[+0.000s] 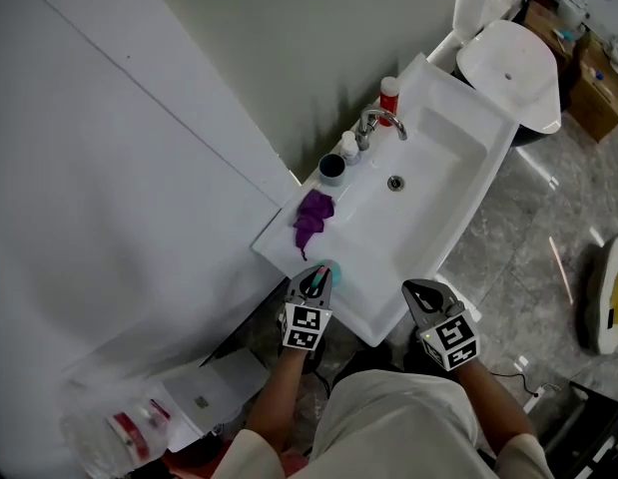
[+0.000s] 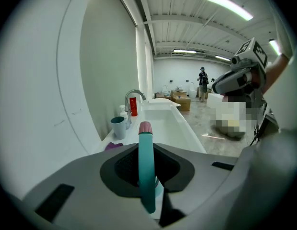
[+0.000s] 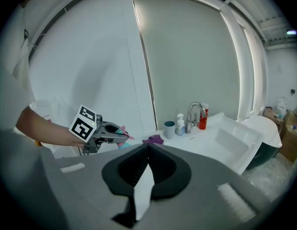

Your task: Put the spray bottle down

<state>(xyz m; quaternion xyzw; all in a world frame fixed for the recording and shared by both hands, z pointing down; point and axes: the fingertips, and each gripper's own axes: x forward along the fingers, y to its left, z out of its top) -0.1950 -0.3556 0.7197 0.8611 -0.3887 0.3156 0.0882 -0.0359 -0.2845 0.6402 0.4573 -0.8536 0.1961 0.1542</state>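
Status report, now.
Left hand-held gripper shut on spray bottle, over near corner of sink. Right hand-held gripper shut, empty. Purple cloth just beyond.

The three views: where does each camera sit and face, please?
Head view: on head, down onto sink; arms, left gripper, right gripper show.
Left gripper view: rides that gripper, along the sink; jaws clamp spray bottle.
Right gripper view: rides that gripper, toward the wall; jaws together, left arm shows.
Both gripper views share the faucet.
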